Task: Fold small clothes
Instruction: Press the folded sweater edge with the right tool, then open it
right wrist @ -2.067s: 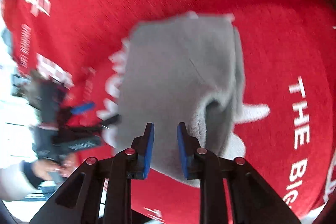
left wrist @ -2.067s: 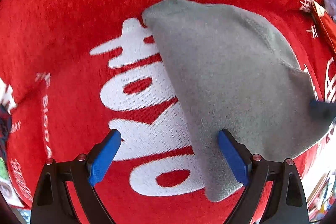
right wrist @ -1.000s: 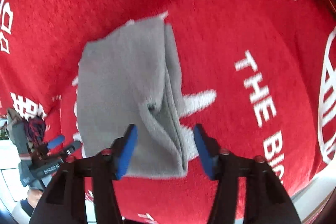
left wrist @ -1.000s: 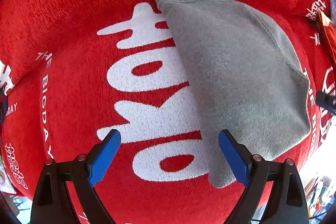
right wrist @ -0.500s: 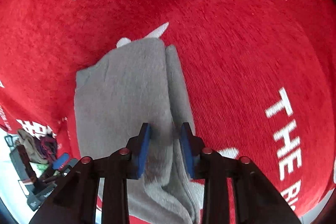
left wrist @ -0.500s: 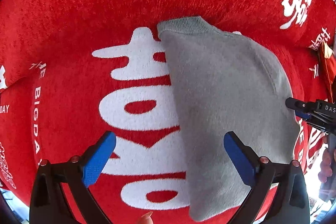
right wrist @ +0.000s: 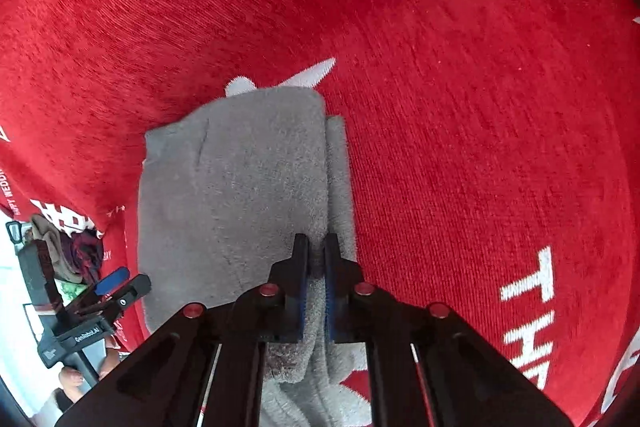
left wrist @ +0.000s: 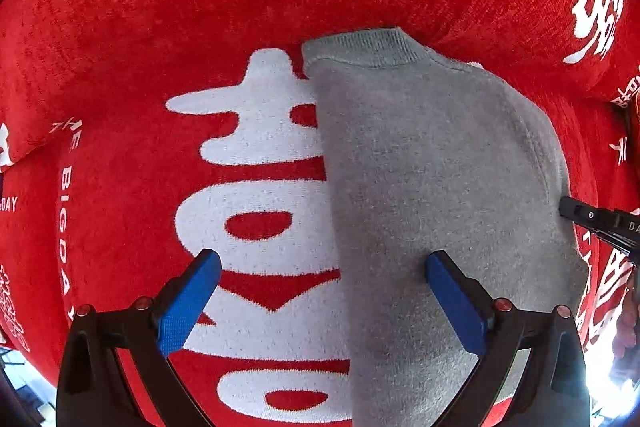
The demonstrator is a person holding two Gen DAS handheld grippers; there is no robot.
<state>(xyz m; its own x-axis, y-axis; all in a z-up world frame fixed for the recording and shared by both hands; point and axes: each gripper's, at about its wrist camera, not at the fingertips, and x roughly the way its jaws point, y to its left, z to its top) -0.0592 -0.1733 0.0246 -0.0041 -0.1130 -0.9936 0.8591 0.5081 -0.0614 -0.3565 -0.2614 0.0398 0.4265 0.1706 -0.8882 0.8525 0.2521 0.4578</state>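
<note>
A small grey knit sweater [left wrist: 432,167] lies folded lengthwise on a red blanket [left wrist: 200,27] with large white characters, its ribbed collar at the far end. My left gripper [left wrist: 322,259] hangs open straight above it, one blue pad over the blanket and the other over the grey cloth. Nothing is between its pads. In the right wrist view the sweater [right wrist: 240,187] shows a doubled long edge. My right gripper [right wrist: 316,243] is closing on that edge, with a ridge of grey cloth pinched between its pads. The right gripper's black finger [left wrist: 592,219] shows at the sweater's right side.
The red blanket [right wrist: 480,107] spreads wide to the right of the sweater. A heap of other clothes [right wrist: 76,251] lies past the blanket's left edge. A person's hand [right wrist: 72,383] holds the left gripper there. A blanket ridge rises behind the collar.
My right gripper came down onto the sweater's doubled edge and its jaws narrowed from wide to pinching the cloth. My left gripper drifted across the sweater, still open.
</note>
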